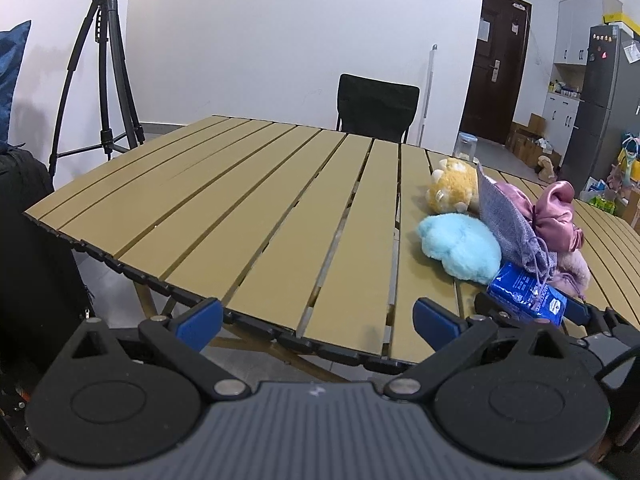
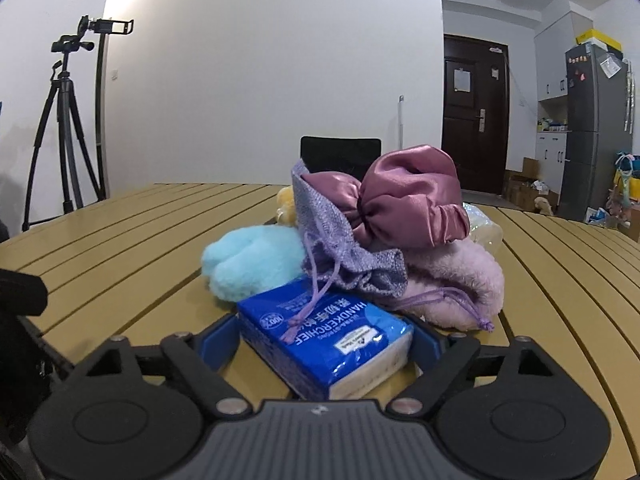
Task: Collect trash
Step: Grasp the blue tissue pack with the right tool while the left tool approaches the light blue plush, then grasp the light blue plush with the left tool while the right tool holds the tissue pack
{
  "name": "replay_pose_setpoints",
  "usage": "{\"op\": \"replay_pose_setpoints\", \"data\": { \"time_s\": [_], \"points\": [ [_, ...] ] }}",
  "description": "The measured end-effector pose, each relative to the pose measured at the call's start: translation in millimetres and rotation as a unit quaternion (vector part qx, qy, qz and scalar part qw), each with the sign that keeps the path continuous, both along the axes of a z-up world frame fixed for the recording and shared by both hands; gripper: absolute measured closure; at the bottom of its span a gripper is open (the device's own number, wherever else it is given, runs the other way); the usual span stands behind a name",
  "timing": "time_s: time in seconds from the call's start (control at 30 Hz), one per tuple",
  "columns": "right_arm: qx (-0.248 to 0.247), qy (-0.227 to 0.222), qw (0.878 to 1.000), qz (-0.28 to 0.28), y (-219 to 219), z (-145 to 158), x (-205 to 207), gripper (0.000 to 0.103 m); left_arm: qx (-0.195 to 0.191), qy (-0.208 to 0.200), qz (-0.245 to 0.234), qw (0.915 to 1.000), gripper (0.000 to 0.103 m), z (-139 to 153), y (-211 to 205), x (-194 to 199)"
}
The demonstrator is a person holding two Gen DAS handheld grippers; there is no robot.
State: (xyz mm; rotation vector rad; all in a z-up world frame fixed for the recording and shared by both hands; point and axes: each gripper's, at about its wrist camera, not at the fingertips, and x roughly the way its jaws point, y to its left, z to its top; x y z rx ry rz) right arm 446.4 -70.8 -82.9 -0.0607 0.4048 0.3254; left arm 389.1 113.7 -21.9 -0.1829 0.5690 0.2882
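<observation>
A blue tissue pack [image 2: 324,340] lies on the slatted tan table [image 2: 100,232] near its front edge. My right gripper [image 2: 322,344] has a blue pad against each side of the pack, which rests on the table. The cord of a lilac drawstring pouch [image 2: 344,248] trails across the pack's top. In the left wrist view the same pack [image 1: 528,298] shows at the right between the right gripper's fingers [image 1: 486,302]. My left gripper [image 1: 318,316] is open over the table's near edge with nothing between its fingers.
Behind the pack is a pile: a light blue plush [image 2: 252,264], a pink satin bag [image 2: 404,204], a pink fluffy item [image 2: 456,280] and a yellow plush [image 1: 454,186]. A black chair [image 1: 376,104] stands beyond the table, a tripod [image 1: 100,80] at left.
</observation>
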Motion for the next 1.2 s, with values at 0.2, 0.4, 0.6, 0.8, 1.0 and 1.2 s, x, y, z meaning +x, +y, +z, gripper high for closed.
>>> {"op": "replay_pose_setpoints", "data": {
  "time_s": [0.2, 0.4, 0.6, 0.8, 1.0, 1.2],
  "points": [
    [-0.002, -0.009, 1.0, -0.002, 2, -3, -2, 0.021, -0.003, 0.004, -0.003, 1.0, 0.0, -2, 0, 3],
    [-0.02, -0.012, 1.0, 0.02, -5, 3, -10, 0.024, 0.002, 0.005, -0.001, 1.0, 0.0, -3, -2, 4],
    [-0.035, -0.021, 0.999, 0.011, -17, 4, -16, 0.025, -0.003, 0.004, 0.001, 1.0, 0.0, -3, -6, 9],
    [-0.029, -0.024, 0.999, -0.005, -43, 11, -19, 0.025, -0.008, 0.001, -0.006, 0.9999, 0.0, 0, -15, 17],
    [-0.032, -0.032, 0.999, -0.029, -71, 16, -23, 0.025, 0.007, 0.002, -0.027, 0.9996, 0.0, 2, -33, 37],
    [-0.017, -0.031, 0.997, -0.065, -105, 22, -19, 0.025, 0.032, 0.01, -0.049, 0.9982, 0.0, 0, -52, 59]
  ]
}}
